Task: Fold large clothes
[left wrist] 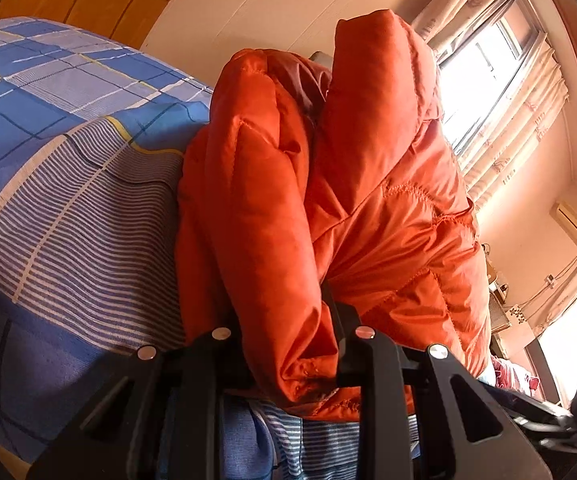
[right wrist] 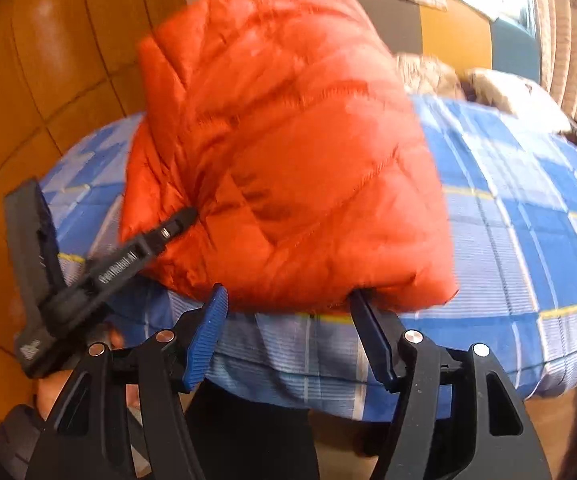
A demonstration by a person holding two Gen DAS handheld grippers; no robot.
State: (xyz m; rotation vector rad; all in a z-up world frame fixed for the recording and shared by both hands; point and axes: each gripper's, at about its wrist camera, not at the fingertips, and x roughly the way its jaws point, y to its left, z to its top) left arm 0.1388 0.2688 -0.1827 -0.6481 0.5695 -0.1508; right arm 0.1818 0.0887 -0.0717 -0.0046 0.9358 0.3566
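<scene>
An orange quilted puffer jacket (right wrist: 280, 152) lies bundled and folded on a bed with a blue checked sheet (right wrist: 528, 208). In the left wrist view the jacket (left wrist: 348, 200) fills the centre and my left gripper (left wrist: 284, 344) is shut on a thick fold of it. That same left gripper shows in the right wrist view (right wrist: 184, 216), its tip pressed into the jacket's left side. My right gripper (right wrist: 288, 300) is open, its blue-padded fingers (right wrist: 204, 340) spread wide at the jacket's near edge, the right finger tip under the fabric.
The bed sheet (left wrist: 68, 200) hangs over the near edge. Orange wooden panelling (right wrist: 48, 80) stands to the left. A pale pillow or bundle (right wrist: 508, 92) lies at the bed's far right. A curtained window (left wrist: 500, 92) is behind.
</scene>
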